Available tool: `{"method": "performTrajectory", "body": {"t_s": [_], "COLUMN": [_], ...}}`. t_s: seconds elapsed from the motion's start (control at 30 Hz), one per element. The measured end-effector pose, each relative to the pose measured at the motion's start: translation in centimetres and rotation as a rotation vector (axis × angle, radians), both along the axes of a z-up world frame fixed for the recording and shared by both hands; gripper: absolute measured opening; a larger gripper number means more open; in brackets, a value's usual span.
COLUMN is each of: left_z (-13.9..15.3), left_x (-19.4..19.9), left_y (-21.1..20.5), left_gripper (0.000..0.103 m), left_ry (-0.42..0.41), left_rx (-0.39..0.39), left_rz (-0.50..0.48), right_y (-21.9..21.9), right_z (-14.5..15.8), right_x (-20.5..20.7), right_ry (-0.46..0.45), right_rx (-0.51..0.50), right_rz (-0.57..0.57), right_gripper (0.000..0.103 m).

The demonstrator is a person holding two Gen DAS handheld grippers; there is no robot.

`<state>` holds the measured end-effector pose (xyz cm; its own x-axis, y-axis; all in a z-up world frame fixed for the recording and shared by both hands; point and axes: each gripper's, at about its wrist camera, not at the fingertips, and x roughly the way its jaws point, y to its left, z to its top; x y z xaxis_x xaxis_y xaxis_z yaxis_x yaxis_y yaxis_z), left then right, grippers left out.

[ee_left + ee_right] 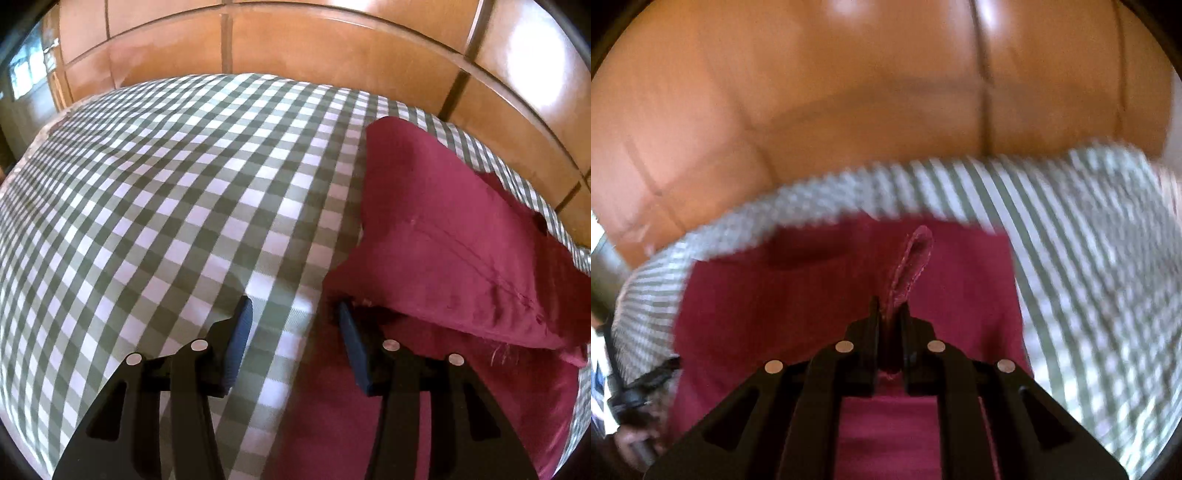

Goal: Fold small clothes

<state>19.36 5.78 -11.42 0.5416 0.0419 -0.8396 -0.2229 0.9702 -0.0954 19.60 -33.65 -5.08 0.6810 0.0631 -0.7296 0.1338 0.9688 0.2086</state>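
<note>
Garment: maroon cloth (pixel 443 236) on checked bench cover (pixel 166 206).
Left gripper (pixel 295 310): fingers half open, empty, at the cloth's edge.
Right gripper (pixel 891 308): fingers pinched on a raised fold.
Behind: wooden panels (pixel 332 48).

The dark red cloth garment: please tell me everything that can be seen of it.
The dark red cloth garment is plain woven fabric with stitched seams and a frayed edge. It lies partly folded on the green-and-white checked tablecloth. The right gripper is shut on a hemmed fold of it; the open left gripper stands at its edge.
</note>
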Motion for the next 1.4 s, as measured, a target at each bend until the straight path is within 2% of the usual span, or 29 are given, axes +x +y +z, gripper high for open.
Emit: {"method": "performTrajectory", "body": {"t_s": [0.07, 0.13, 0.27, 0.37, 0.47, 0.5, 0.53, 0.63, 0.83, 0.97, 1.07, 1.13, 1.17, 1.27, 1.37, 1.4], "left_z": [-0.1, -0.1, 0.0, 0.9, 2.6, 3.1, 3.8, 5.6, 7.4, 7.8, 7.7, 7.5, 7.1, 5.4, 2.0, 0.9], "left_x": [0.0, -0.2, -1.2, -2.8, -4.2, -4.4, -4.6, -4.1, -0.5, 2.3, 4.3, 5.8, 7.1, 9.3, 12.1, 12.5], "left_y": [-0.2, -0.3, -0.2, 0.7, 2.3, 2.6, 2.8, 3.0, 0.8, -2.0, -4.1, -5.0, -5.6, -6.5, -6.4, -5.9], "left_gripper": [0.047, 0.047, 0.047, 0.047, 0.047, 0.047, 0.047, 0.047, 0.047, 0.043, 0.043, 0.043, 0.043, 0.043, 0.039, 0.039], "left_ry": [-0.001, -0.002, -0.002, -0.015, -0.072, -0.091, -0.115, -0.176, -0.240, -0.247, -0.245, -0.235, -0.215, -0.174, -0.074, -0.068], "left_rx": [0.013, 0.016, 0.020, -0.038, -0.107, -0.106, -0.106, -0.136, -0.164, -0.180, -0.159, -0.172, -0.192, -0.178, -0.131, -0.157], "left_rz": [-0.011, -0.020, -0.045, -0.049, -0.061, -0.062, -0.064, -0.117, -0.225, -0.311, -0.363, -0.384, -0.406, -0.395, -0.325, -0.325], "right_y": [-1.2, -1.9, -1.2, -1.0, -1.2, -1.4, -1.3, -0.7, 3.5, 4.6, 4.2, 3.7, 3.5, 3.4, 3.5, 3.6], "right_z": [-2.7, -4.6, -4.4, -4.3, -3.4, -2.8, -2.2, -0.6, -1.0, -2.6, -3.4, -4.0, -4.2, -5.0, -5.4, -5.5], "right_x": [0.3, 0.2, 0.1, 0.0, -0.6, -1.2, -1.9, -3.7, -2.9, -1.1, 0.2, 0.9, 0.9, 1.0, 0.9, 0.9], "right_ry": [0.055, 0.058, 0.044, 0.041, 0.019, 0.006, -0.010, -0.082, -0.066, -0.032, -0.011, -0.002, -0.001, -0.017, -0.035, -0.039], "right_rx": [0.012, -0.004, -0.068, -0.068, -0.056, -0.060, -0.070, -0.083, -0.089, -0.129, -0.153, -0.150, -0.146, -0.162, -0.182, -0.186], "right_rz": [-0.043, -0.074, -0.094, -0.117, -0.138, -0.150, -0.163, -0.167, -0.015, 0.002, -0.016, -0.030, -0.031, -0.026, -0.035, -0.036], "right_gripper": [0.007, 0.006, 0.006, 0.009, 0.025, 0.035, 0.050, 0.053, 0.053, 0.054, 0.058, 0.060, 0.060, 0.062, 0.063, 0.063]}}
